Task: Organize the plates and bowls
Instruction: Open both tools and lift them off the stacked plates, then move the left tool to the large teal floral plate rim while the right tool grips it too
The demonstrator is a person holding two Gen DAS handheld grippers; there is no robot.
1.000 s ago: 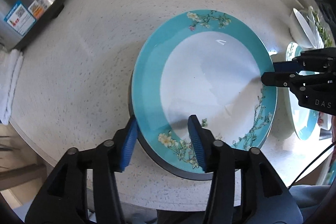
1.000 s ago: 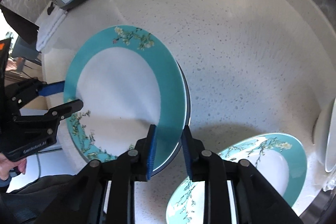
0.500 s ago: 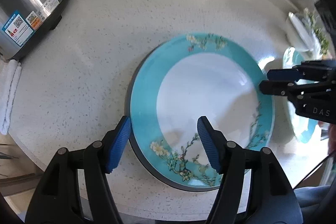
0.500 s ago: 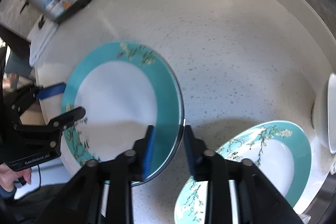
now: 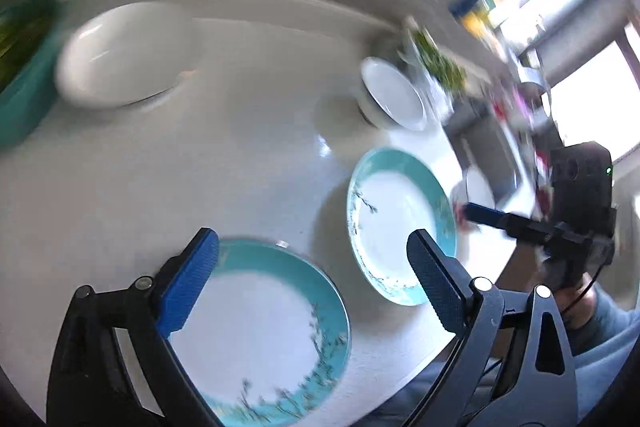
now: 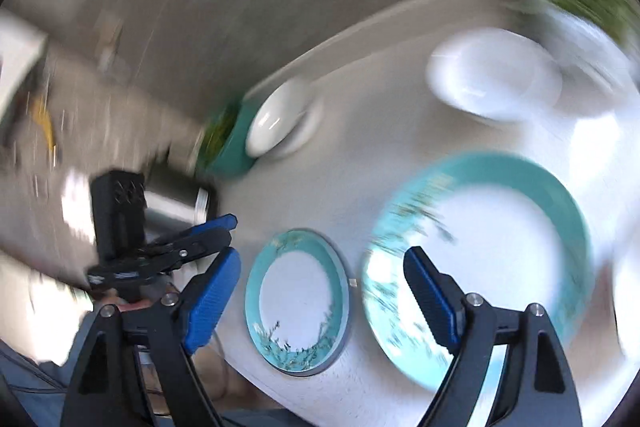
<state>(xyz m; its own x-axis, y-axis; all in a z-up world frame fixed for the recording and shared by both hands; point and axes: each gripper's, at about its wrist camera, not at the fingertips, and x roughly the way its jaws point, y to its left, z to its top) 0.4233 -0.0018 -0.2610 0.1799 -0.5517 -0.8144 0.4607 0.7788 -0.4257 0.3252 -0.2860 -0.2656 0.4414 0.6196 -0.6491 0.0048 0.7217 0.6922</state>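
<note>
Two teal-rimmed floral plates lie on the white counter. In the left wrist view, one plate (image 5: 264, 339) lies just under my open, empty left gripper (image 5: 316, 279); the second plate (image 5: 400, 227) lies to its right. My right gripper shows at the right edge (image 5: 480, 215). In the right wrist view, my right gripper (image 6: 320, 295) is open and empty, above the stacked plate (image 6: 298, 301) and the larger-looking plate (image 6: 500, 259). My left gripper (image 6: 200, 239) shows at the left. A white bowl (image 5: 120, 55) and a small white bowl (image 5: 394, 99) stand farther back.
A teal basin with greens (image 5: 20, 67) stands at the far left beside the white bowl. A steel cooker (image 6: 172, 199) sits behind my left gripper. Greens in a dish (image 5: 436, 63) stand near the small bowl. The counter's front edge runs close below the plates. Both views are blurred.
Both grippers have opened wide and let go of the teal plate, which now rests on the dark plate. Both have lifted and swung towards the second teal plate.
</note>
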